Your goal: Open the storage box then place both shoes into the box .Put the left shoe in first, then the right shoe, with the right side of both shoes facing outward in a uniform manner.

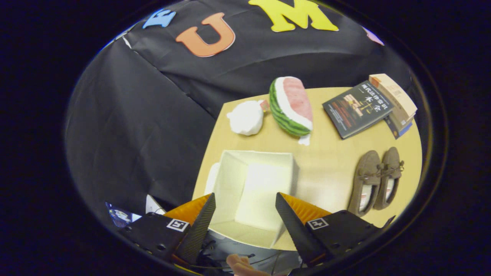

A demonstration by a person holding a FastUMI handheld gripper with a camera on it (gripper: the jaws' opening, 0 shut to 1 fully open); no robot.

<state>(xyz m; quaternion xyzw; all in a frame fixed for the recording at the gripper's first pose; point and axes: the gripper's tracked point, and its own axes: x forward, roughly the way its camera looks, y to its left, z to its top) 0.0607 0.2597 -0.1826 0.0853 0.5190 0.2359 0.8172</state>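
tool (245,209) fingers spread, storage box (230,180) open

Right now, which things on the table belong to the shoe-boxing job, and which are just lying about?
Job: open white storage box between and just ahead of the open gripper fingers; pair of brown shoes beside it.

Lying about: watermelon-slice plush, white plush, dark book, stacked books.

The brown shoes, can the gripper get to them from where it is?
Probably yes. The open gripper hangs over the white box; the shoes lie on bare table beside it, uncovered.
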